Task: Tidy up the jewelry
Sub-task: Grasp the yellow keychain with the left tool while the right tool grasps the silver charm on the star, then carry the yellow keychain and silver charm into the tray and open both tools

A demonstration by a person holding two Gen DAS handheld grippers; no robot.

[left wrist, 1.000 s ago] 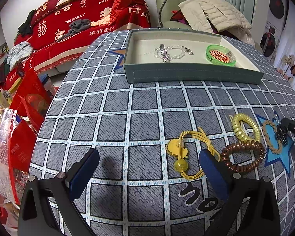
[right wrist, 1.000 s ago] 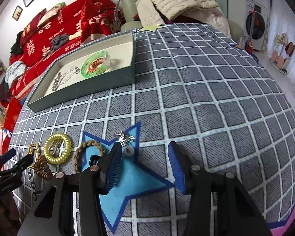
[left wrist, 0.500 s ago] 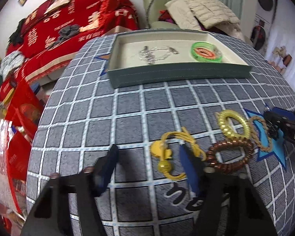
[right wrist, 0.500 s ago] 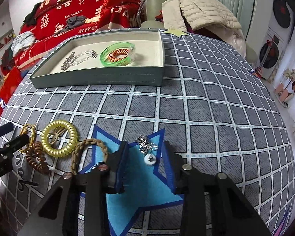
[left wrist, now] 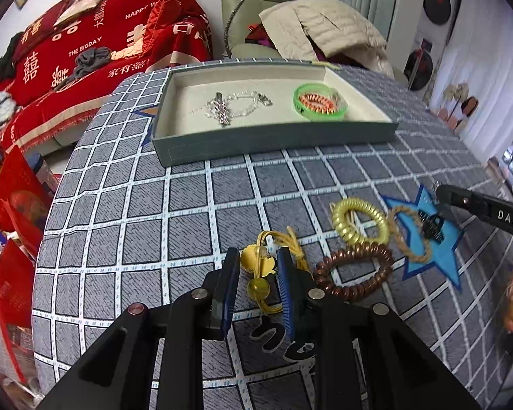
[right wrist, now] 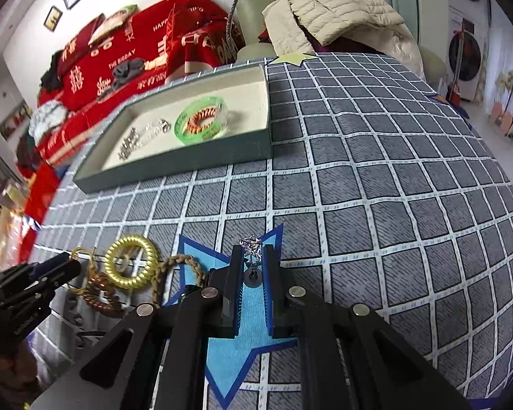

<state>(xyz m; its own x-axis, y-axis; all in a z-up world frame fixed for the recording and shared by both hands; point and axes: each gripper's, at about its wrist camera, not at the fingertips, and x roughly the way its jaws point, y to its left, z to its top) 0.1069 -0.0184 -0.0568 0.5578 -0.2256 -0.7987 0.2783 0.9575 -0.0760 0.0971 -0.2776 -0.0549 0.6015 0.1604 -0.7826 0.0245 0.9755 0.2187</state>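
Closest to the cameras, on the checked worktop [left wrist: 126,205], the left gripper [left wrist: 258,273] has just been closing around the yellow hair tie [left wrist: 260,266], and the right gripper [right wrist: 253,266] pinches the silver pendant chain [right wrist: 251,244] over the blue star. Farther off, the tray [left wrist: 273,145] holds a bracelet and green bangle. Either thin piece could slip from the pads on lifting, or the chain could snag.
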